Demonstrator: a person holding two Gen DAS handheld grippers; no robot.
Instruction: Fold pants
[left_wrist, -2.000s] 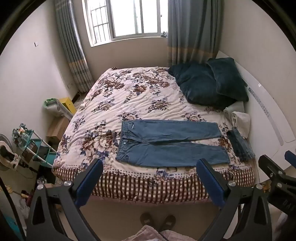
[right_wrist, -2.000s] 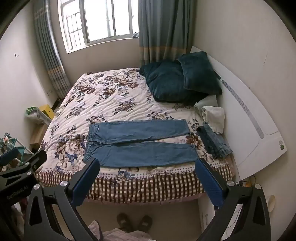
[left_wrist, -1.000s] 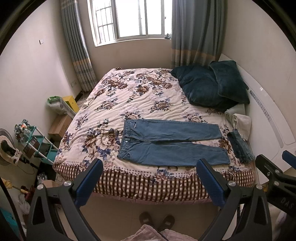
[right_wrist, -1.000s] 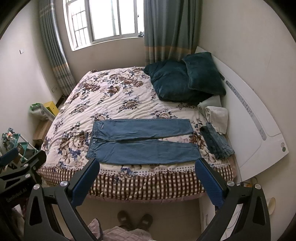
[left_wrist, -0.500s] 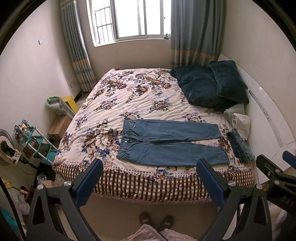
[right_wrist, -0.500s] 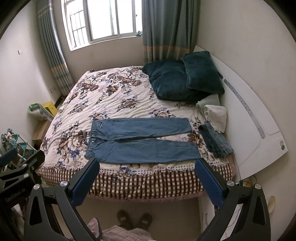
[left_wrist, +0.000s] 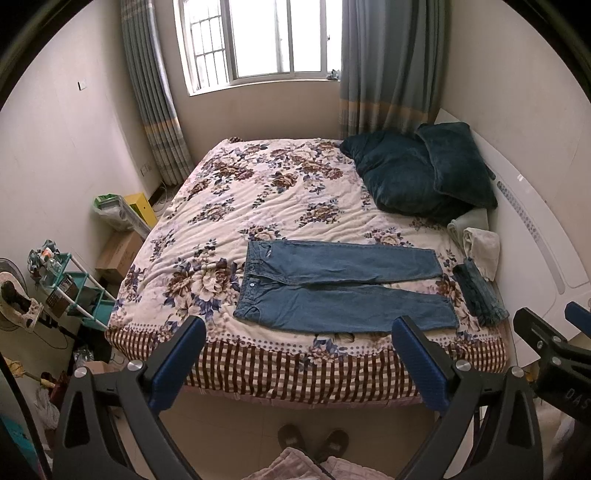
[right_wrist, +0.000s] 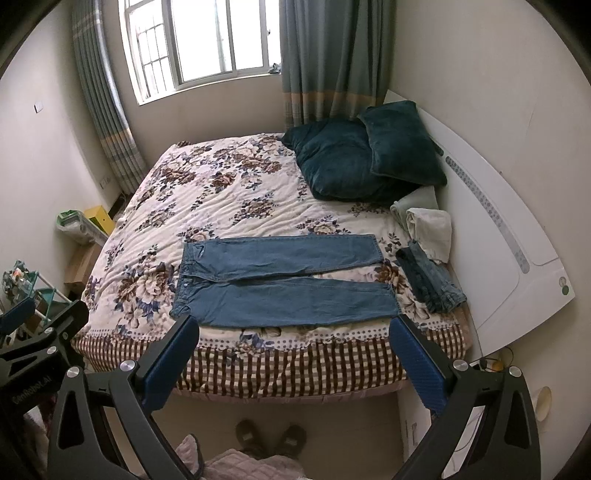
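1. The jeans (left_wrist: 340, 291) lie spread flat on the bed (left_wrist: 258, 206), ahead of and below both tools, close to the bed's near edge. The waistband points to the left of the tools, the two leg ends to the right.
2. The legs lie side by side, slightly parted toward the hems, with no fold in them yet. By the look of it the task has not begun: the laying-out is done, every fold is left.
3. The left gripper (left_wrist: 297, 360) has its blue pads spread wide and holds nothing. It hangs above the floor in front of the bed, well apart from the jeans.
4. The right gripper (right_wrist: 293, 356) is likewise wide and empty, at about the same height and distance, just beside the left one.
5. A folded pair of darker jeans (right_wrist: 430, 280) lies beyond the hems to the right, next to a pale folded cloth (right_wrist: 430, 229) by the headboard (right_wrist: 517, 266). Two dark green pillows (right_wrist: 362, 162) sit farther off, to the right.
6. The person's slippers (right_wrist: 271, 439) show on the floor beneath the tools.
7. What probably remains: bring one leg over the other, then fold the length down, likely gripping waistband and hem.
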